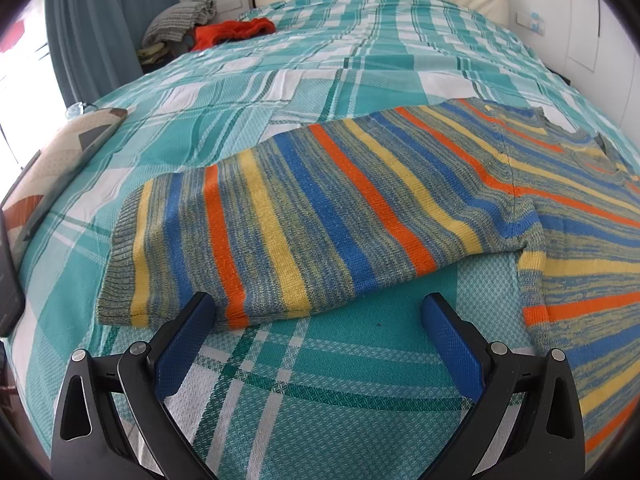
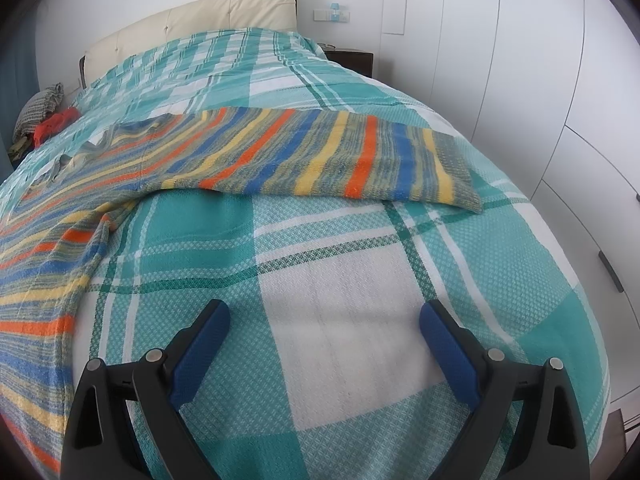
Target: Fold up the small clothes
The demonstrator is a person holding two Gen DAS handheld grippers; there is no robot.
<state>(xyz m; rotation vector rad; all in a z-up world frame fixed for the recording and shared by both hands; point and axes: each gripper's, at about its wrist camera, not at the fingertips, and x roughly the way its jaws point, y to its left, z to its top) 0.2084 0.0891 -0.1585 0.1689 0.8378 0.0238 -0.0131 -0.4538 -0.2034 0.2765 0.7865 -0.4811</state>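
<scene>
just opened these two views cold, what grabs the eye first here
The striped sweater in orange, blue and yellow stands out, spread flat on the teal plaid bedspread with one sleeve stretched out to each side. Both the left gripper and the right gripper are open and empty over the bedspread, near the sleeves. A red garment lies far back by the headboard.

Sweater (image 1: 320,216) body: cut off by the right edge in the left view, by the left edge in the right view.
Clothes pile (image 1: 188,28): heaped, items too small to tell apart.
Dark panel (image 1: 10,280): cut by the left edge, identity unclear.
Nightstand (image 2: 352,60): mostly hidden behind the bed (image 2: 340,300).
</scene>
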